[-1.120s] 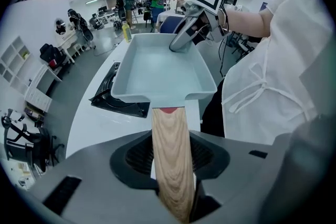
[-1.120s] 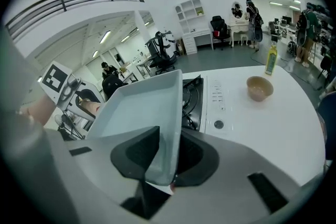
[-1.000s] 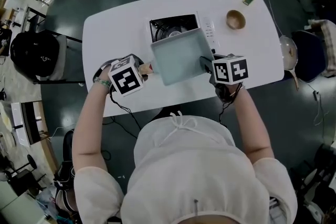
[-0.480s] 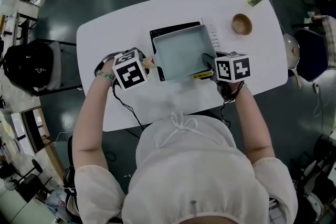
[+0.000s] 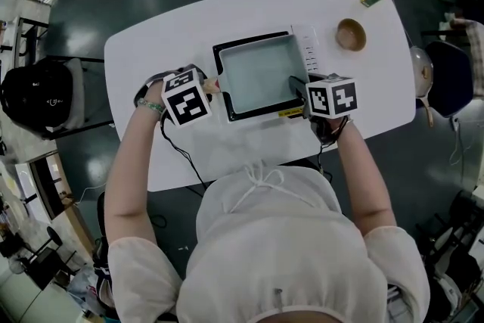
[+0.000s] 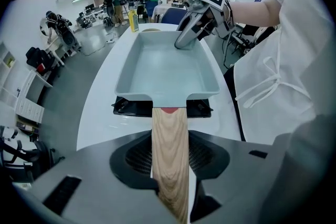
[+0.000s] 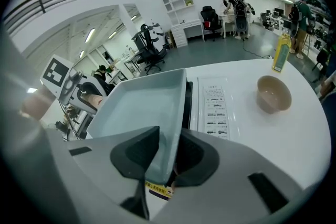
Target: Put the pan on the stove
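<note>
The pan (image 5: pixel 259 73) lay between the two tongs, seemingly down on the stove (image 5: pixel 255 114). The left tongs (image 6: pixel 170 150) were clamped, half closed, on its wooden handle (image 6: pixel 169 123). The right tongs (image 7: pixel 164 157) pinched the thin wall nearest them. Letting one side go first, or backing off with that wall caught, could drag the pan askew towards the tabletop (image 5: pixel 227 140).

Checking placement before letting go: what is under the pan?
The stove: its black frame shows around the pan, its white control strip alongside. The cooking surface itself is covered by the pan and cannot be seen.
</note>
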Demonstrator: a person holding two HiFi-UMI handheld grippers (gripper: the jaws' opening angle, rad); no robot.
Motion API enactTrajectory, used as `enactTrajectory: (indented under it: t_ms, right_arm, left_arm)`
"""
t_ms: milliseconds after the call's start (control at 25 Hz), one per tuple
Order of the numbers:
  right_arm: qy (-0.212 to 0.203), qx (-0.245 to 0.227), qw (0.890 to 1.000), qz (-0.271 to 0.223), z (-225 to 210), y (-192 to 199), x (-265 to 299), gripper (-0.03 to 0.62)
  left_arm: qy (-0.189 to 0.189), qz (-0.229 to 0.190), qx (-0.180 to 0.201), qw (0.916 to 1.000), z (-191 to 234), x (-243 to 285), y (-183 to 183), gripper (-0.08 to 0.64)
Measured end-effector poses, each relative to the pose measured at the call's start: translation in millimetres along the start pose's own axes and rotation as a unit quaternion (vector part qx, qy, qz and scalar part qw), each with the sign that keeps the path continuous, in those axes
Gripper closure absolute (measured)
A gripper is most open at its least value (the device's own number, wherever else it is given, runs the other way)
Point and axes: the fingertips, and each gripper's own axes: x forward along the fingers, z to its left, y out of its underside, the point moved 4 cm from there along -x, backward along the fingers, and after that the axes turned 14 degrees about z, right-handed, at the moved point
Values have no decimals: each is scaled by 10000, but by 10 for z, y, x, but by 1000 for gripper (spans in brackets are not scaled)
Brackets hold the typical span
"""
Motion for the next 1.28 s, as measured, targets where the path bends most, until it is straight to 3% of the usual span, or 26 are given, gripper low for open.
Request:
enactTrajectory:
  t_ms: [320, 560, 760, 960, 1040, 1120, 1280]
  right_arm:
    - [127, -189, 9996, 157, 29, 32, 20, 505]
    - [135, -215, 9994, 229, 34, 11, 29, 505]
    - [399, -434, 9978, 304, 15, -16, 42, 488]
    - [857, -663, 9938, 237, -60, -65, 38, 425]
    - [840, -576, 9946, 183, -91, -74, 44, 368]
    - [833, -538, 9950, 91, -81, -66, 8, 342]
    - [813, -519, 9952, -138, 2, -79, -156, 321]
  left_arm:
    - [-205, 135, -12, 9997, 10, 47, 33, 394]
    - [-65, -33, -172, 9998, 49, 58, 61, 394]
    - [65, -40, -360, 9993, 83, 90, 60, 393]
    - [-137, -40, -573, 9983, 170, 100, 29, 348]
    - [-52, -113, -907, 9958, 242, 69, 14, 236]
    - [146, -205, -1101, 9936, 204, 28, 19, 232]
    - [-7, -266, -1037, 9943, 100, -141, 68, 230]
